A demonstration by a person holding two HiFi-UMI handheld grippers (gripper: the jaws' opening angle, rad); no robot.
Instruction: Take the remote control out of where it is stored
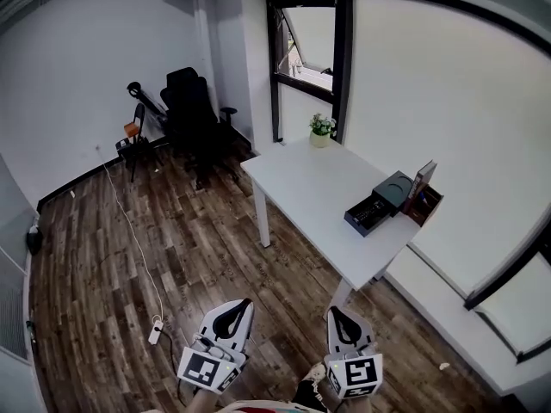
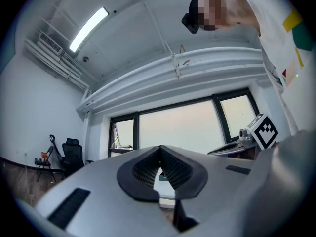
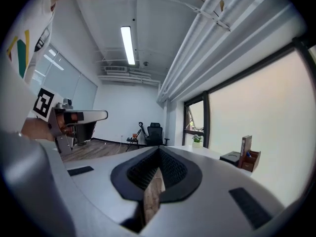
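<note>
**Head view.** The left tool (image 1: 232, 315) and the right tool (image 1: 344, 321) are hanging low in front of the person, over the plank floor (image 1: 103, 265) and well apart from the white counter (image 1: 301, 188). A black storage box (image 1: 380, 201) is sitting open toward the near end of the counter, on the wall side. The dark slab lying in its open tray appears to be the remote control (image 1: 368, 214), though it is too small to confirm. A wooden holder (image 1: 425, 203) is standing just beside the box. A potted plant (image 1: 322, 129) is standing at the far end. A power strip (image 1: 156, 330) and its cable (image 1: 129, 231) are lying on the floor to the left of the left tool.

**Left gripper view.** The left tool (image 2: 159, 152) is pointing toward the window (image 2: 187, 127). Its jaws are pressing together with nothing between them.

**Right gripper view.** The right tool (image 3: 159, 154) is pointing along the counter. Its jaws are likewise meeting at the tips, empty. The storage box (image 3: 230, 157) and the wooden holder (image 3: 248, 160) are showing small at the right.

**Hazards.**
- Both tools are closed. A reach made without opening one first would probably shove the remote control deeper into the tray instead of gripping it.
- The remote control appears to be lying below the tray walls. A jaw catching the rim could drag the whole box across the counter.
- A wide approach could knock the wooden holder.
- The cable on the floor is posing a trip risk on the way to the counter.
</note>
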